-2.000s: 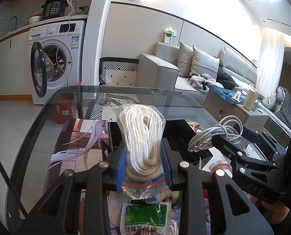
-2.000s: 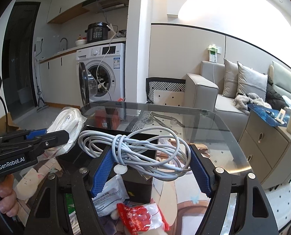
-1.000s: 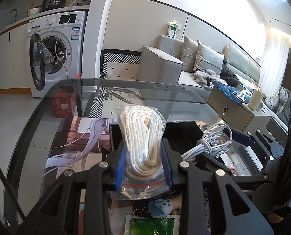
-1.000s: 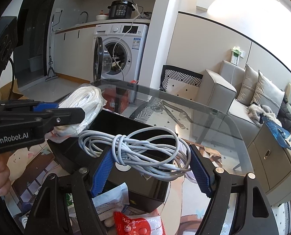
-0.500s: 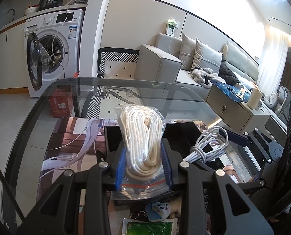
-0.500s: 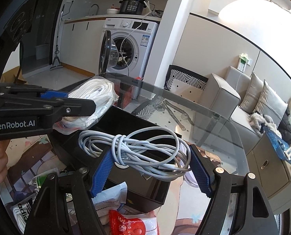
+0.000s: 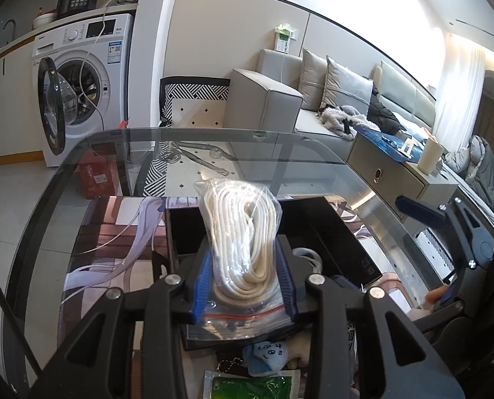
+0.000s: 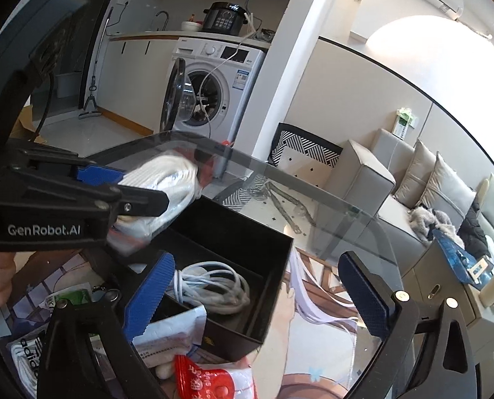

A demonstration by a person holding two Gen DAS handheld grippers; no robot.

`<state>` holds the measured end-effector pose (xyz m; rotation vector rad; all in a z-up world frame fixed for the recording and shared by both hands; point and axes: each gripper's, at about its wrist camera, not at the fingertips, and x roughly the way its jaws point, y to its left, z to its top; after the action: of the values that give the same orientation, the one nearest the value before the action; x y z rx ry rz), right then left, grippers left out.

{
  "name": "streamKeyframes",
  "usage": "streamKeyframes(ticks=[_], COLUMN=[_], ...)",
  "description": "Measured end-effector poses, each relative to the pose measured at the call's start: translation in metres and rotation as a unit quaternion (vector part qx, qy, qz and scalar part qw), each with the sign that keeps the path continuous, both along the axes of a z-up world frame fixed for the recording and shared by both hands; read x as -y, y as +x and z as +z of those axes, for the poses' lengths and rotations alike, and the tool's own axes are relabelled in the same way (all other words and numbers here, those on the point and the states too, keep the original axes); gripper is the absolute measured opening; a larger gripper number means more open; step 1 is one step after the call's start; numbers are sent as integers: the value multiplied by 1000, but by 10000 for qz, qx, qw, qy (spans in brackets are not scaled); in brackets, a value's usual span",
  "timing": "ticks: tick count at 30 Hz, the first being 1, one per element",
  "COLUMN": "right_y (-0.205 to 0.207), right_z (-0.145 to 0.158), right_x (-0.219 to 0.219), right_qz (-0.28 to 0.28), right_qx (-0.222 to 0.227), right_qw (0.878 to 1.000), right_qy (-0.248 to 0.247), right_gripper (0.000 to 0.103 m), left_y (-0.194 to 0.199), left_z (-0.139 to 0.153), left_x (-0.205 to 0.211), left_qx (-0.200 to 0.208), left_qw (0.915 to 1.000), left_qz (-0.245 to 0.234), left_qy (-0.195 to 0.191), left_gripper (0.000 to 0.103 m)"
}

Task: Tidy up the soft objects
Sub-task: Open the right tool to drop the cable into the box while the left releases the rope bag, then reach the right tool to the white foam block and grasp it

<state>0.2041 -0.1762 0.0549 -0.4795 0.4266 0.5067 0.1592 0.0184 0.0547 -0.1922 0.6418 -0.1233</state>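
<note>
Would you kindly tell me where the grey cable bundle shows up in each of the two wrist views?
Left wrist: the grey cable bundle barely peeks out lower centre, just right of the bagged white rope.
Right wrist: the bundle lies lower centre, in the near compartment of the black box.
Shared landmark: the washing machine.

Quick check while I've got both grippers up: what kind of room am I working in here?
Most likely an open-plan home: a washing machine and counter with a cooker on one side, a grey sofa with cushions on the other. You're at a glass table.
</note>
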Motion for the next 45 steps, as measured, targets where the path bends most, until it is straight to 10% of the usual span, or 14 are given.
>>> streamKeyframes(ticks=[9, 19, 45], right_y=[-21, -47, -69], right_z=[10, 11, -32], right_x=[28, 66, 89], right_qz=[-198, -388, -503], right_qx=[8, -280, -1026], right_qw=[9990, 9929, 9887], right_qy=[393, 1093, 967], right_gripper=[102, 102, 102], left_y=[-25, -56, -107], left_z=[13, 8, -22], left_x=[-5, -17, -2], left_qx=[430, 431, 431], left_qw=[9990, 9986, 9967], left_qz=[84, 295, 346], left_qy=[46, 117, 594], left_gripper=[103, 103, 103])
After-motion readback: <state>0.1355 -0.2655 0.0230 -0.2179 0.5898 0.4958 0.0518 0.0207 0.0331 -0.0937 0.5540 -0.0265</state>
